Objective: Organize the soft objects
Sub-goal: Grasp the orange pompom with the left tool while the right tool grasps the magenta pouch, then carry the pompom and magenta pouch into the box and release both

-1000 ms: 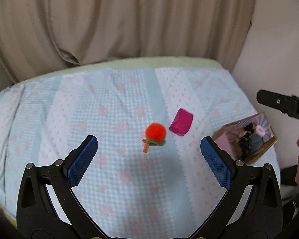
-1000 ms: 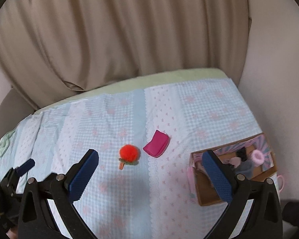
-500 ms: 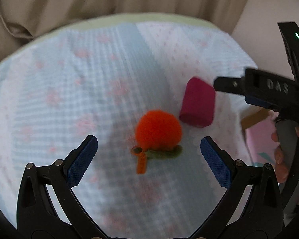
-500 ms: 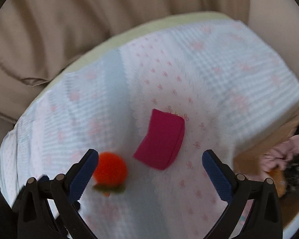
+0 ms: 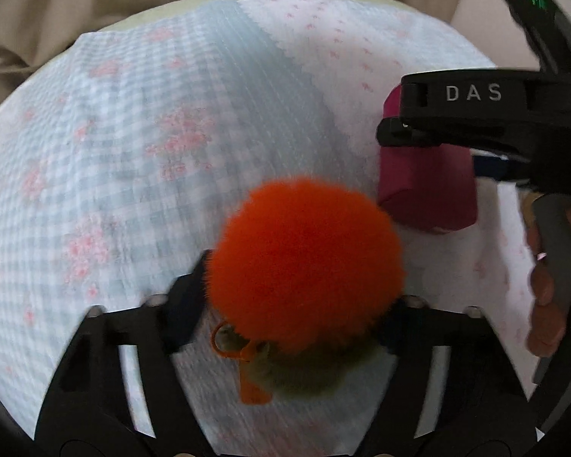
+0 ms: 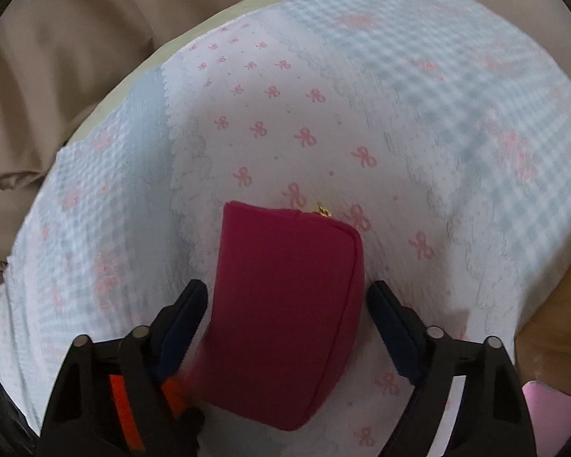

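An orange fluffy pom-pom [image 5: 304,262] with a green base and an orange clip lies on the bedspread. My left gripper [image 5: 289,304] has its fingers on both sides of it, closing against the fluff. A magenta zip pouch [image 6: 281,316] lies flat just to its right; it also shows in the left wrist view [image 5: 426,190]. My right gripper [image 6: 285,323] straddles the pouch, its blue pads [image 6: 182,323] close to the sides with small gaps. The right gripper's body shows in the left wrist view [image 5: 472,110] above the pouch.
The bedspread [image 6: 323,114] is blue gingham and white with pink bows. Beige curtains [image 6: 57,57] hang behind the bed. A cardboard box edge [image 6: 552,327] with pink items is at the far right.
Both grippers have dropped down close onto their objects. The left jaws have narrowed around the pom-pom. The right jaws have narrowed around the pouch.
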`<action>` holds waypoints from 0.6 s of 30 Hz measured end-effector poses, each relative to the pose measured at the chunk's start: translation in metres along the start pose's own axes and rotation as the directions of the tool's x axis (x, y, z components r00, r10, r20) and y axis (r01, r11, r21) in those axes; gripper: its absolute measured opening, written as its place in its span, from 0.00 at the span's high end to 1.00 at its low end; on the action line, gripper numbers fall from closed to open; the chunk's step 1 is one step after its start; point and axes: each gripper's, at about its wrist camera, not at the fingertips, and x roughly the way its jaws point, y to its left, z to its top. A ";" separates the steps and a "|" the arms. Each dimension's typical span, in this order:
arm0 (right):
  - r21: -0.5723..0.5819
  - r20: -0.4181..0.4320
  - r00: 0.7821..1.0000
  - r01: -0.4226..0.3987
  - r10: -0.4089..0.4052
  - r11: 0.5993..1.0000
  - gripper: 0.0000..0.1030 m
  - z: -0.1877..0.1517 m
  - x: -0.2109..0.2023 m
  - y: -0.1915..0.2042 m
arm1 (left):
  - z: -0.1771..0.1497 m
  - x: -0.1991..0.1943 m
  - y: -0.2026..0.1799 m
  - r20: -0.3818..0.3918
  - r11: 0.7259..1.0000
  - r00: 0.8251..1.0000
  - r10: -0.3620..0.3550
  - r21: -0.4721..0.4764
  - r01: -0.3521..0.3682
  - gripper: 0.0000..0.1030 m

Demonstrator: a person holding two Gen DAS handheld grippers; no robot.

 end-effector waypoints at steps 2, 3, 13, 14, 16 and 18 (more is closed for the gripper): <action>-0.023 0.010 1.000 0.026 -0.026 0.999 0.35 -0.001 0.000 0.004 | -0.001 0.000 -0.004 0.016 0.999 1.000 0.025 0.028 -0.025 0.54; -0.027 0.014 0.999 0.032 -0.032 0.999 0.36 -0.001 0.000 0.004 | -0.001 -0.002 -0.005 0.021 0.999 0.999 0.025 0.033 -0.026 0.58; -0.090 0.067 0.996 0.064 -0.058 0.994 0.52 -0.007 -0.007 0.005 | 0.003 -0.012 -0.003 0.057 0.998 0.998 0.037 0.052 -0.040 0.72; -0.090 0.070 0.996 0.064 -0.058 0.994 0.53 -0.008 -0.008 0.006 | 0.003 -0.015 -0.003 0.063 0.998 0.997 0.039 0.051 -0.042 0.72; -0.089 0.075 0.996 0.064 -0.057 0.994 0.54 -0.009 -0.013 0.007 | 0.005 -0.020 -0.002 0.074 0.998 0.996 0.040 0.047 -0.043 0.72; -0.086 0.081 0.995 0.063 -0.056 0.994 0.55 -0.009 -0.019 0.007 | 0.007 -0.030 -0.001 0.090 0.998 0.995 0.039 0.038 -0.043 0.72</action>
